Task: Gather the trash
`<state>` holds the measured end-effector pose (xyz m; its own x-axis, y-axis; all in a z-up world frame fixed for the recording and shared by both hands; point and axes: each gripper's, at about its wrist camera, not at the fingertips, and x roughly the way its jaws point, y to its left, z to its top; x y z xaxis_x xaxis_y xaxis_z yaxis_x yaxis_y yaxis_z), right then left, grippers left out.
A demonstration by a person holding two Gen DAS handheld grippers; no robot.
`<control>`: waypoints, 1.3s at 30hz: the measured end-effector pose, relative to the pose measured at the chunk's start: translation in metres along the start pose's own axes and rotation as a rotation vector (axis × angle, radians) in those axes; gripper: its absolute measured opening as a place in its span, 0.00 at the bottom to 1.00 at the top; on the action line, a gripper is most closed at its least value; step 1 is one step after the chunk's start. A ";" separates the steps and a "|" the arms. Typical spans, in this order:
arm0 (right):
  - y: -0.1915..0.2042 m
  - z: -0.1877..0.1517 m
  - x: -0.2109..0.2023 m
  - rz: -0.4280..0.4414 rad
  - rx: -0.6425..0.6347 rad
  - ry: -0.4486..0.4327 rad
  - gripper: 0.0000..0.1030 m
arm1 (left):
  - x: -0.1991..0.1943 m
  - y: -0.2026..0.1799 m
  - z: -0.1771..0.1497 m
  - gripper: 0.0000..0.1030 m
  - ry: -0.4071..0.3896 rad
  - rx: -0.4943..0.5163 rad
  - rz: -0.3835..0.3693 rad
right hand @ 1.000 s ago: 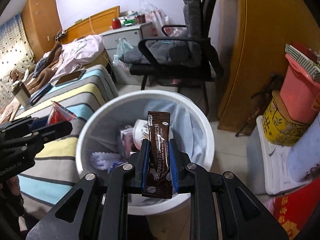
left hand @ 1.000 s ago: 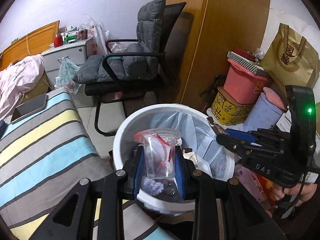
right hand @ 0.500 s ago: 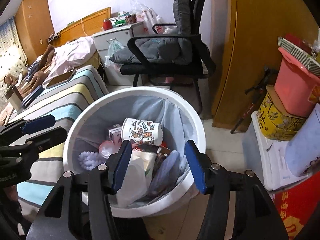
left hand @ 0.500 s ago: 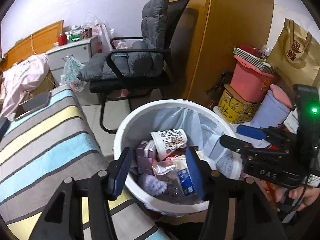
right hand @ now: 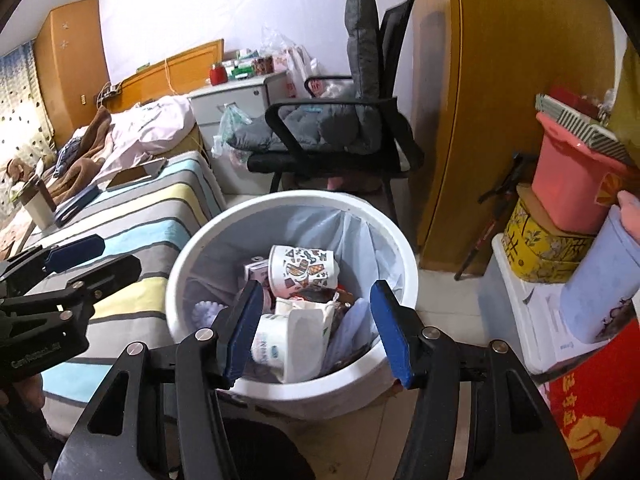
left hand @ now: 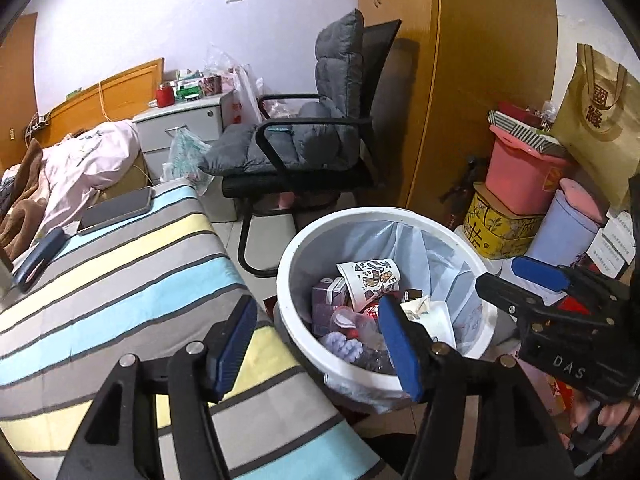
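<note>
Both hand-held grippers empty: left hand-held gripper (left hand: pixel 318 344) and right hand-held gripper (right hand: pixel 316 330) spread wide above white trash bin (right hand: pixel 188 256). Inside bin: patterned cup (right hand: pixel 302 266), white packet (right hand: pixel 296 336), wrappers. Beyond, striped bed (left hand: pixel 120 264) shows no trash; collection looks mostly done.

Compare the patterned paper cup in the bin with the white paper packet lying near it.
The patterned paper cup carries multicoloured geometric shapes; the white paper packet is mostly plain with small blue print. The cup keeps its round form and lies on its side toward the far part of the heap; the packet is crumpled, torn at the top, and sits nearest the right gripper. Both rest on top of the rubbish inside the white round lined bin, held by neither gripper.
</note>
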<state>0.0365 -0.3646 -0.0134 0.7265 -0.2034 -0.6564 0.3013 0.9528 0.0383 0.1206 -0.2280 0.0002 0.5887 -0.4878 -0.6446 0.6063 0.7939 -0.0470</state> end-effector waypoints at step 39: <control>0.045 -0.046 -0.044 -0.090 0.061 -0.123 0.56 | -0.053 0.017 -0.048 0.68 -0.113 -0.051 0.099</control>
<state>-0.0102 -0.3022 -0.0174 0.7637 -0.3170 -0.5623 0.4028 0.9148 0.0312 0.0741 -0.1716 -0.0028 0.7027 -0.4415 -0.5580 0.5156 0.8564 -0.0283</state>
